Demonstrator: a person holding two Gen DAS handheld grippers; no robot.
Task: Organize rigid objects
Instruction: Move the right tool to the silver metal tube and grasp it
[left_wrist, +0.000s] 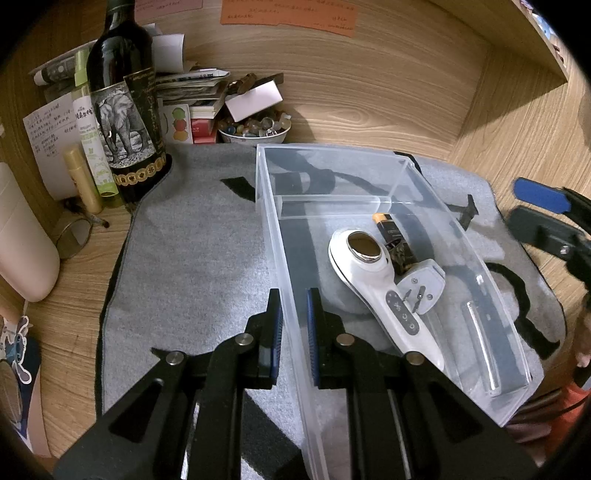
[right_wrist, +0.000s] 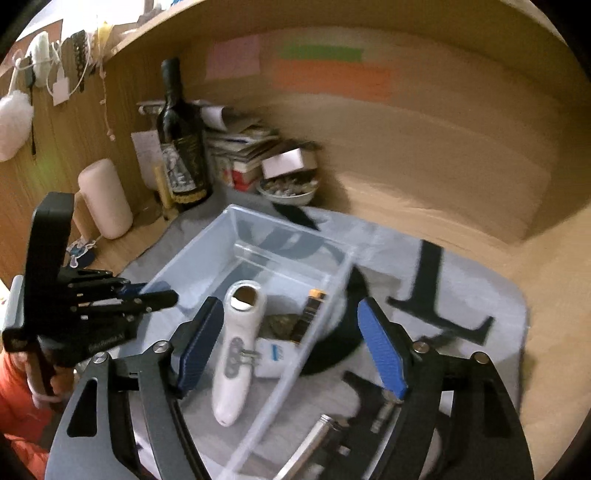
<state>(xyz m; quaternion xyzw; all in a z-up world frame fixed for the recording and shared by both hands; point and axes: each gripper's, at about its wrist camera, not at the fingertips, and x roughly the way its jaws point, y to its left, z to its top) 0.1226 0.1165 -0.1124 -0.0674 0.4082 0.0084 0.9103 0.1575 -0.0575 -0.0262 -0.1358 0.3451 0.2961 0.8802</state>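
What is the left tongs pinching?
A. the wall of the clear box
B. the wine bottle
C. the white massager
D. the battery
A: the left tongs sit closed on the side wall of the clear plastic box, one finger inside and one outside.

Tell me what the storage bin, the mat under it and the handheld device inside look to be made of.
Clear bin: see-through, glossy rigid plastic, the mat's pattern showing through its walls. Grey mat: matte, fuzzy felt or fabric, probably. White handheld device: smooth glossy plastic shell with a mirror-like oval head, likely metal.
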